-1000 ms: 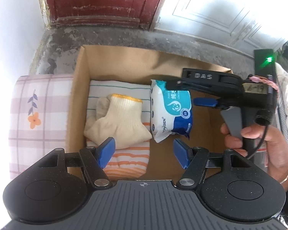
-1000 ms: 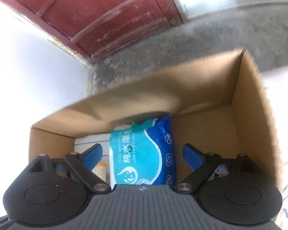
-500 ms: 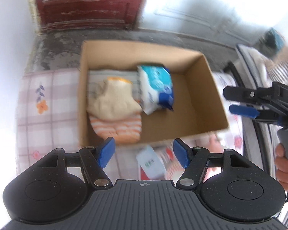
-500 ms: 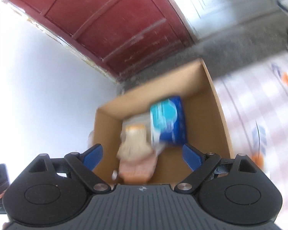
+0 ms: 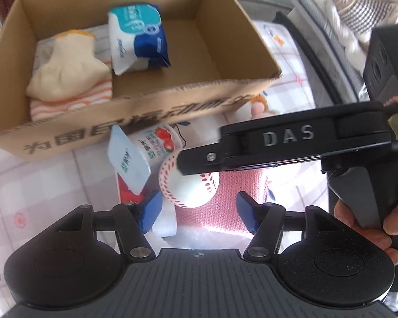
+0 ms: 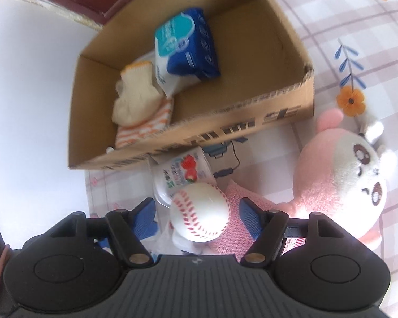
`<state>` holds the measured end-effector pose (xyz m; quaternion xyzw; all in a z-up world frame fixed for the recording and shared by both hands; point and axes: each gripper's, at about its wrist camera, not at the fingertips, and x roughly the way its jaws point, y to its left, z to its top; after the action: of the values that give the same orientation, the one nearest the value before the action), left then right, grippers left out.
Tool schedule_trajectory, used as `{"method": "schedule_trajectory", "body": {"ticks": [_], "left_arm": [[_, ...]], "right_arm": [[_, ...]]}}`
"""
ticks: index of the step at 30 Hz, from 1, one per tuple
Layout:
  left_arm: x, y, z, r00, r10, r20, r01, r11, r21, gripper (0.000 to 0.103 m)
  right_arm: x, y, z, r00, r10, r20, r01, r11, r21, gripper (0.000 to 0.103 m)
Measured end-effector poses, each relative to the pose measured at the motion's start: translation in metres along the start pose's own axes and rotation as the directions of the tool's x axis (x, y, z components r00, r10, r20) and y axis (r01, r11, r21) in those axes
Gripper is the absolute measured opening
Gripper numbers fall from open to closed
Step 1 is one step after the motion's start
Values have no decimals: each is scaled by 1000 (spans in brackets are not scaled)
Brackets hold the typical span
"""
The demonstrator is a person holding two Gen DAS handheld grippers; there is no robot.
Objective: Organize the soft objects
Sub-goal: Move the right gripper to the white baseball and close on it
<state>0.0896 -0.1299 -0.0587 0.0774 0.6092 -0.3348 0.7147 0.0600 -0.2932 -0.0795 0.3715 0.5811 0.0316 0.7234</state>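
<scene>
Right wrist view: right gripper [image 6: 196,213], earlier over the box [image 6: 225,127], now open, narrowing astride the baseball [image 6: 200,214]; untouched.

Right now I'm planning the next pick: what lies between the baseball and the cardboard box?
In both wrist views, a strawberry-printed tissue pack lies between the baseball and the cardboard box, touching the ball.

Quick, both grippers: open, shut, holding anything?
Left gripper: open, holding nothing, jaws just closing a little.
Right gripper: open, jaws just closing around the baseball, pads not yet touching it.
</scene>
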Motion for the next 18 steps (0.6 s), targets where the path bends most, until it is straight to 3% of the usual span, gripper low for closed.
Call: {"method": "schedule_trajectory", "body": {"ticks": [10, 18], "left_arm": [[26, -8, 1, 997, 68, -20, -68, 998, 6, 56], [25, -11, 4, 998, 64, -11, -63, 998, 8, 56]], "right_arm": [[30, -12, 0, 996, 42, -82, -43, 999, 0, 63], [18, -14, -1, 995, 56, -77, -55, 998, 22, 62]]}}
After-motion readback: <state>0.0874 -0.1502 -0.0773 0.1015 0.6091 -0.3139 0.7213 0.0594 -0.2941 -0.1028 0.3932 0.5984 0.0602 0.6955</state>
